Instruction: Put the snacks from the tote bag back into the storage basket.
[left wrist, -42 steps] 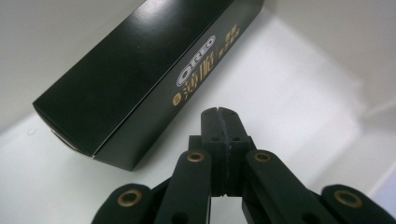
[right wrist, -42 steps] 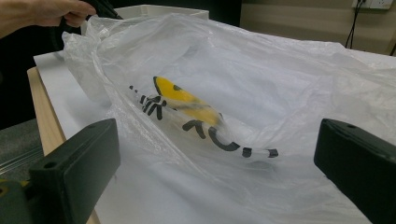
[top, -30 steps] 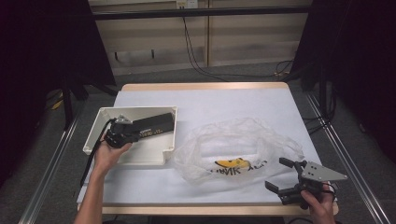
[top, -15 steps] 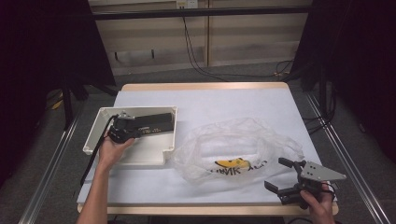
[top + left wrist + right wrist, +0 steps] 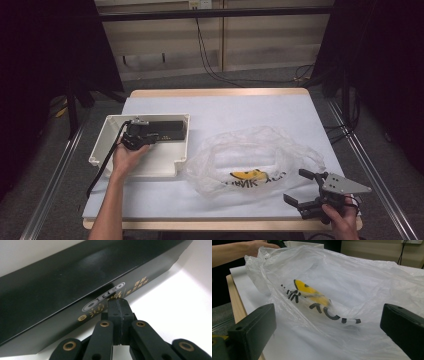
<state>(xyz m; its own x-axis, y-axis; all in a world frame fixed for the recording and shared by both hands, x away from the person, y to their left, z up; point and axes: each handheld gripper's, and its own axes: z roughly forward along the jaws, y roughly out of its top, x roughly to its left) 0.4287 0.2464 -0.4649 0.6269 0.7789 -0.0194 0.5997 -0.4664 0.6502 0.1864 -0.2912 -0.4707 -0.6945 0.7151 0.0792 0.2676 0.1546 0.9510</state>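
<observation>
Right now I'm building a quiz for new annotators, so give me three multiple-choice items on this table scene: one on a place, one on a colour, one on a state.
1. Where does the long black cardboard Oreo box lie?
A. in the white plastic rectangular bin
B. inside the bag
C. on the floor

2. What colour is the smiling face printed on the crumpled clear plastic bag?
A. red
B. yellow
C. green

3. How do the fingers of the right gripper stand?
A. shut on the bag
B. shut on nothing
C. open, facing the bag

Key:
1 A, the high view shows the box along the bin's far wall.
2 B, the print shows yellow through the film.
3 C, the right gripper view shows both fingers wide apart, nothing pressed between them.
</observation>
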